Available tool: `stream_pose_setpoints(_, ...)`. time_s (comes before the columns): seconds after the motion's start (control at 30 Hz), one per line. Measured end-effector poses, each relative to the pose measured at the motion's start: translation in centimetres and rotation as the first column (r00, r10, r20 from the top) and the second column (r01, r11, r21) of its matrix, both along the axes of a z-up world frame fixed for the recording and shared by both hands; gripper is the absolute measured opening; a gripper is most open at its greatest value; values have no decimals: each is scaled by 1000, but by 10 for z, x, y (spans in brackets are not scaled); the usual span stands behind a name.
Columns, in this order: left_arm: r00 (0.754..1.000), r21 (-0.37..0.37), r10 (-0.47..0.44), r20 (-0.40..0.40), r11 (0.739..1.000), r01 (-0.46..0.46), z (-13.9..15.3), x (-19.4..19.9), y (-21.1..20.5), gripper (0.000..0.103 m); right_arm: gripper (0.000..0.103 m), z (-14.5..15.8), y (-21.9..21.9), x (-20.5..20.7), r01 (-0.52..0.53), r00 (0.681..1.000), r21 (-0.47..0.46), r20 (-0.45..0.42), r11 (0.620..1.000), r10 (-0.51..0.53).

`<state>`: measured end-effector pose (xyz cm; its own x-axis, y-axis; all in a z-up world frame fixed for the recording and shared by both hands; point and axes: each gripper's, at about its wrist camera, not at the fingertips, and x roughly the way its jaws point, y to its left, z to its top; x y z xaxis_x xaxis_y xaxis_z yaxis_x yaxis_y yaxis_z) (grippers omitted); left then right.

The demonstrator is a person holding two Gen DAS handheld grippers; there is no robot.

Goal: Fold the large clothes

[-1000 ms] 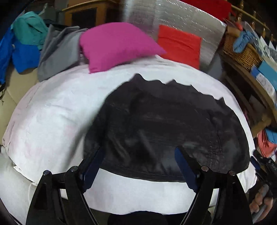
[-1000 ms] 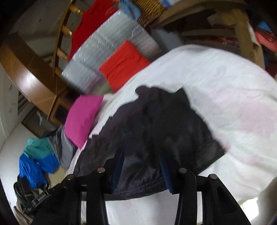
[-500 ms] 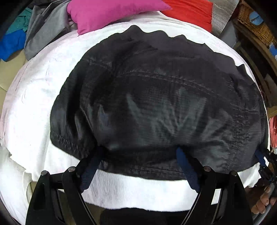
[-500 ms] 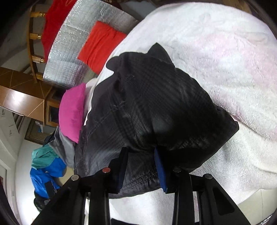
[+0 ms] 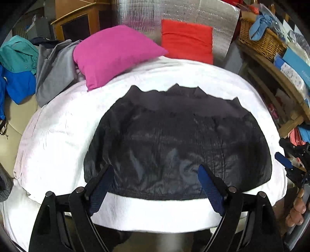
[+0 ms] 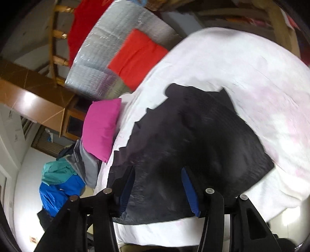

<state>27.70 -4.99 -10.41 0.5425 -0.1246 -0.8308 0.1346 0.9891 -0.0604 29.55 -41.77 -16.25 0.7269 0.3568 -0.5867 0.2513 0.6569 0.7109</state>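
Note:
A large black garment point(image 5: 174, 143) lies folded flat on the white cloth-covered surface point(image 5: 58, 139). It also shows in the right wrist view point(image 6: 193, 145). My left gripper point(image 5: 155, 174) is open and empty, raised above the garment's near edge. My right gripper point(image 6: 158, 178) is open and empty too, above the garment's near right part. The right gripper also shows at the right edge of the left wrist view point(image 5: 286, 164), beside the garment's right end.
A magenta pillow point(image 5: 116, 54) and a red pillow point(image 5: 187, 40) lie at the far side against a silver foil panel point(image 5: 193, 15). Grey point(image 5: 54, 71), teal and blue clothes point(image 5: 17, 77) are piled far left. A wicker basket point(image 5: 259, 40) stands on wooden shelving at right.
Both grippers pulled up and back from the garment. The right gripper's jaws opened wider and let go of the black cloth, which now lies flat.

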Motion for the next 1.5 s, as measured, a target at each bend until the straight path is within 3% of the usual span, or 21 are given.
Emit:
stream_pose_setpoints(0.13,999,22,24,36,999,-25,-16,20,1,89,53,-13,20,18,-25,1000,-58,18,998,26)
stream_pose_setpoints(0.4,993,36,51,-108,998,-47,-96,77,-3,89,53,-78,31,67,-113,989,-85,-110,990,104)
stream_pose_setpoints(0.47,992,15,58,-109,998,-57,-110,86,-2,90,53,-83,28,75,-137,985,-74,-118,988,128)
stream_pose_setpoints(0.57,997,25,37,-73,999,-35,-103,96,-9,91,53,-67,17,90,-155,984,-70,-97,985,148)
stream_pose_setpoints(0.67,999,18,34,18,999,-34,-85,105,-8,91,54,-43,-4,105,-80,996,-135,-44,988,75)
stream_pose_setpoints(0.8,995,38,50,83,998,-53,-73,116,10,91,73,-33,-45,138,46,998,-191,-42,981,-55)
stream_pose_setpoints(0.9,991,44,95,97,994,-100,-80,124,34,91,80,-37,-65,165,84,988,-317,-100,945,-121)
stream_pose_setpoints(1.03,988,-23,148,46,989,-147,-90,150,65,91,80,-54,-95,175,27,977,-312,-193,950,-92)
stream_pose_setpoints(1.13,985,-111,170,17,980,-167,-90,169,85,91,80,-67,-111,169,15,978,-198,-199,980,-55)
stream_pose_setpoints(1.23,984,-261,173,-53,948,-181,-101,184,94,91,80,-71,-107,169,-56,983,-116,-180,992,35)
stream_pose_setpoints(1.3,982,-325,144,-121,929,-176,-113,190,91,91,80,-72,-96,172,-105,979,-151,-190,983,76)
stream_pose_setpoints(1.37,972,-305,139,-192,933,-193,-128,191,81,91,69,-69,-83,174,-123,977,-270,-201,955,69)
stream_pose_setpoints(1.4,969,-287,144,-202,937,-200,-132,192,79,90,35,-69,-63,175,-137,973,-355,-224,925,58)
stream_pose_setpoints(1.43,967,-275,150,-206,940,-204,-135,192,77,90,24,-68,-60,175,-144,971,-379,-232,914,56)
stream_pose_setpoints(1.5,968,-283,160,-194,936,-212,-134,191,78,90,19,-53,-60,166,-91,987,-393,-159,915,30)
